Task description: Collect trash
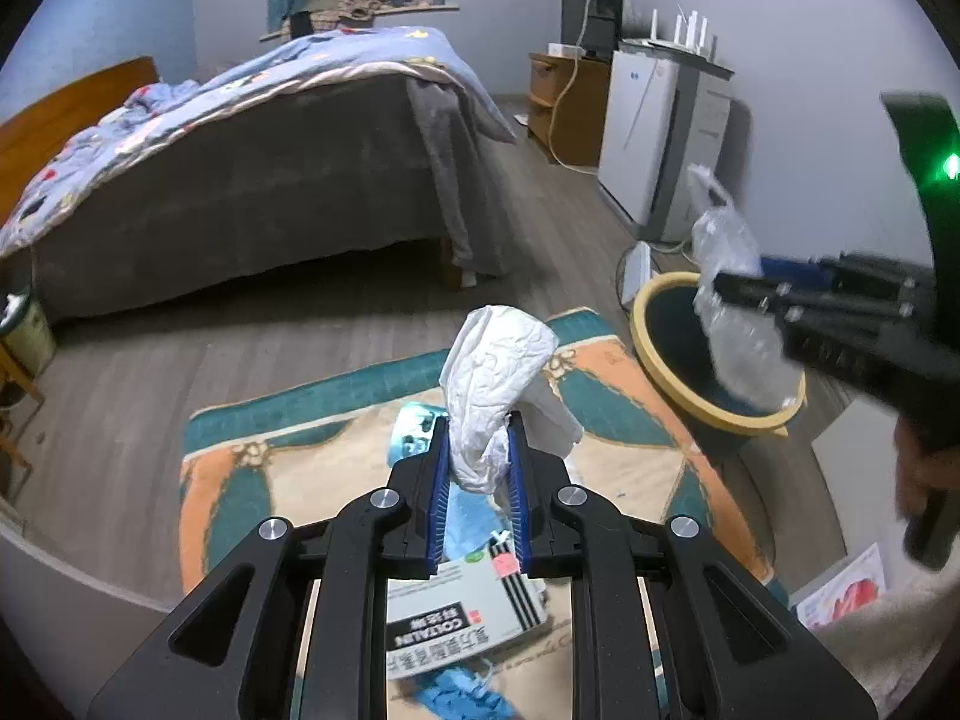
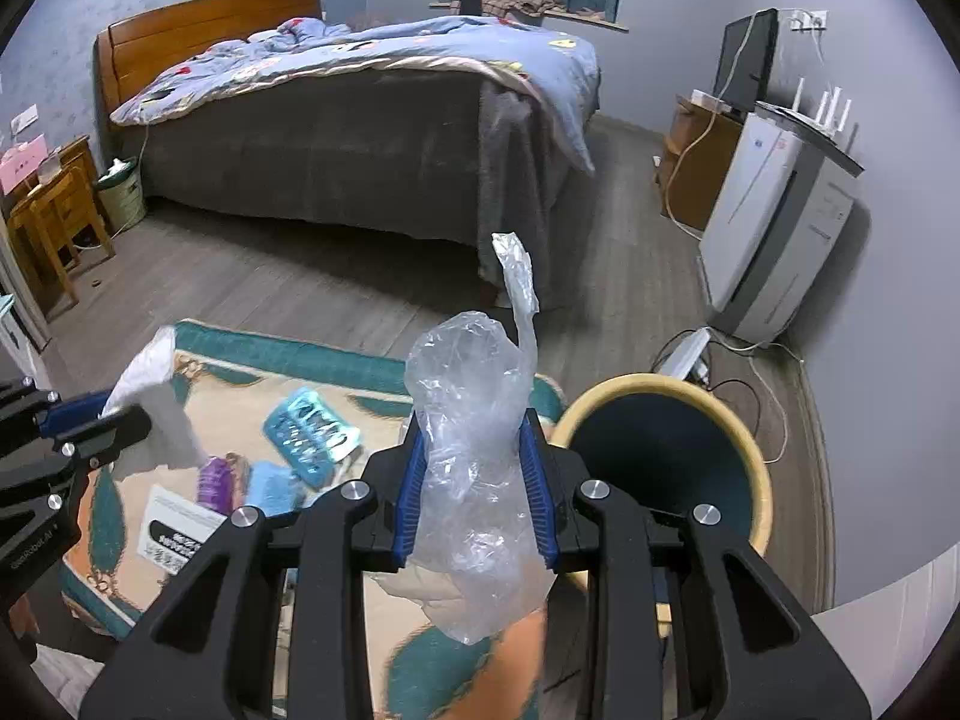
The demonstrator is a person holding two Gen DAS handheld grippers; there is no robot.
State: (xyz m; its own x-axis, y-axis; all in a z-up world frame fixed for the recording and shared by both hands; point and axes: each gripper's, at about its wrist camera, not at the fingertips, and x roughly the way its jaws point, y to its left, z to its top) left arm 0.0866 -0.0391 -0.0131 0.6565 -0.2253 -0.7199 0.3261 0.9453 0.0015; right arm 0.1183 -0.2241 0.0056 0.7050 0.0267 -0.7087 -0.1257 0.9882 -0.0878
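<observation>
A: Two grippers loaded?
B: Confirmed. Left gripper [image 1: 478, 468]: jaws clamped on crumpled white paper [image 1: 495, 372], held above the rug [image 1: 288, 480].
A: Right gripper [image 2: 474, 480]?
B: Jaws clamped on a clear plastic bag [image 2: 474, 450], just beside the yellow-rimmed bin [image 2: 654, 384].
A: Remaining litter?
B: Box [image 1: 462, 606] and blue wrapper [image 2: 312, 432] lie on the rug.

Bin mouth [image 2: 660, 450] clear; litter across rug [image 2: 372, 396] nr it.

Crinkled clear plastic bag [image 2: 474, 480]; creased white paper wad [image 1: 495, 372] (matt).
</observation>
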